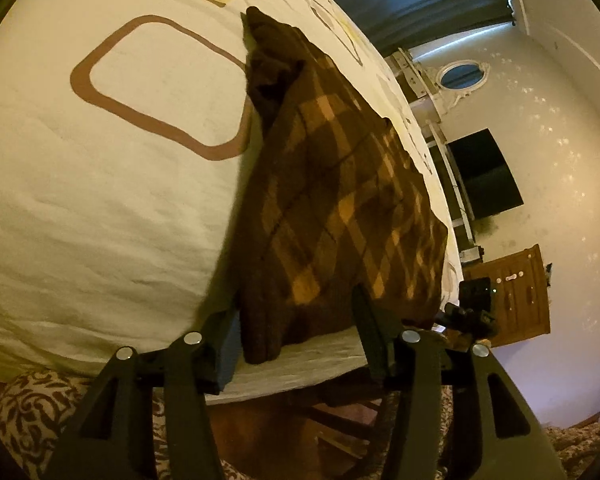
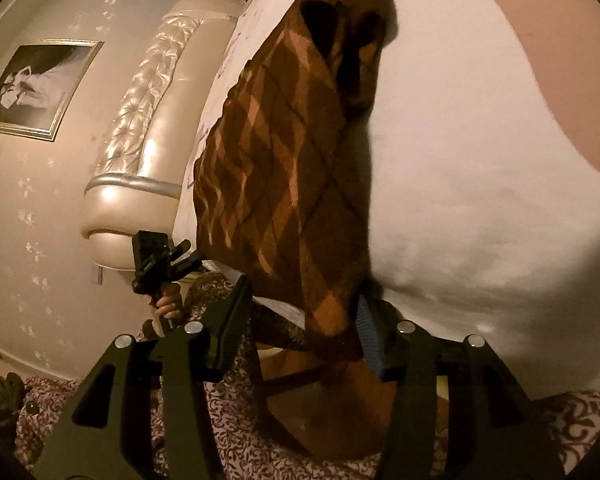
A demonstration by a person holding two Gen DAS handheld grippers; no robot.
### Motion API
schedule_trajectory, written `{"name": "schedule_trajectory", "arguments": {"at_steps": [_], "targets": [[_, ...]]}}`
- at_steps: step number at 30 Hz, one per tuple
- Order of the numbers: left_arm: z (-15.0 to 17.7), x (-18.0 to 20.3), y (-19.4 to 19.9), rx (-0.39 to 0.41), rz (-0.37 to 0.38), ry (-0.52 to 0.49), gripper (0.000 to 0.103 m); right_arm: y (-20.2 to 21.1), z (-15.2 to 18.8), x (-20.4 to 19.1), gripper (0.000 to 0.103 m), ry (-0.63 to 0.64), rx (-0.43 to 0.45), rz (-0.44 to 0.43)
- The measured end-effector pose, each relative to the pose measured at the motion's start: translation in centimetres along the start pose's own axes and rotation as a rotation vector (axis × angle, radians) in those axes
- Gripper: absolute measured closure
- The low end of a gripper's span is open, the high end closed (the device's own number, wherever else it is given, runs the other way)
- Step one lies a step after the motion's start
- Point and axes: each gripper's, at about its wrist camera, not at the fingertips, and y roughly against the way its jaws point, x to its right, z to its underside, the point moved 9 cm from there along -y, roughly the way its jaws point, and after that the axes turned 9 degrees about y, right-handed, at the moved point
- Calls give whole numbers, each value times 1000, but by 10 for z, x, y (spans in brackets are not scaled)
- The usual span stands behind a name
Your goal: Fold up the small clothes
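Observation:
A small brown knitted sweater vest with an orange argyle pattern (image 1: 340,200) lies flat on a white bed sheet (image 1: 100,200), its hem at the bed's near edge. My left gripper (image 1: 296,320) is open, its fingers straddling the hem's left corner. In the right wrist view the vest (image 2: 284,160) hangs slightly over the edge, and my right gripper (image 2: 304,316) is open around the hem's right corner. The other gripper (image 2: 160,264) shows in a hand beside the bed.
The sheet has brown and yellow rounded squares (image 1: 160,84). A padded headboard (image 2: 140,140) and framed picture (image 2: 36,84) stand at one side; a wooden dresser (image 1: 512,292) and dark screen (image 1: 484,176) at the other. Patterned carpet (image 2: 260,432) lies below.

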Motion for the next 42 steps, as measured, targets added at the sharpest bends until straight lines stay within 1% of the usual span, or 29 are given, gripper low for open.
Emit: {"name": "schedule_trajectory", "arguments": {"at_steps": [1, 2, 3, 5, 6, 9, 10, 13, 15, 16, 17, 18, 19, 20, 22, 25, 26, 27, 28, 31, 34, 37, 42], "targets": [[-1, 1, 0, 2, -3, 4, 52, -1, 1, 0, 68, 4, -5, 9], [-1, 0, 2, 2, -4, 7, 53, -4, 0, -1, 79, 7, -8, 14], [-1, 0, 3, 1, -8, 4, 54, -6, 1, -2, 87, 14, -15, 14], [-1, 0, 3, 1, -15, 5, 57, -8, 1, -7, 90, 37, -18, 19], [-1, -1, 3, 1, -12, 11, 57, -8, 1, -9, 92, 43, -17, 17], [-2, -2, 2, 12, -12, 30, 57, -12, 2, -14, 93, 56, -19, 12], [-2, -2, 1, 18, -8, 39, 54, -14, 3, -15, 93, 54, -22, 13], [-2, -1, 0, 21, -2, 33, 54, -16, 3, -13, 90, 26, -23, 6], [-1, -2, 0, 22, -29, 24, 64, -15, 4, -13, 89, 10, -22, 3], [0, -5, 0, 16, -57, 16, 81, -15, 4, -13, 88, 3, -22, -3], [1, -7, -1, 6, -69, 15, 98, -15, 4, -13, 82, -12, -21, -17], [1, -8, -2, -5, -73, 19, 98, -15, 4, -13, 73, -21, -22, -26], [1, -9, -2, -4, -74, 25, 98, -15, 5, -13, 69, -28, -24, -29], [1, -8, -1, -1, -78, 22, 98, -15, 5, -13, 61, -33, -28, -26], [1, -7, -2, 3, -98, 8, 98, -17, 7, -13, 59, -34, -34, -20], [0, -8, -2, -2, -98, 30, 98, -20, 9, -13, 59, -29, -41, 0], [0, -8, -2, -3, -92, 40, 98, -20, 9, -12, 67, -21, -37, 16], [0, -9, -3, -3, -86, 48, 98, -20, 9, -11, 86, -17, -38, 33], [0, -9, -3, -2, -82, 52, 98, -20, 9, -10, 93, -15, -37, 43], [2, -5, -1, 4, -86, 29, 98, -12, 6, -11, 95, -11, 1, 73], [6, 13, 8, 13, -33, -12, 99, 6, 2, -16, 96, -7, 58, 76], [10, 35, 23, 38, 18, -67, 99, 26, 0, -28, 96, -12, 114, 41], [20, 65, 55, 83, 154, -78, 98, 58, 3, -62, 96, 18, 181, -28]]}}
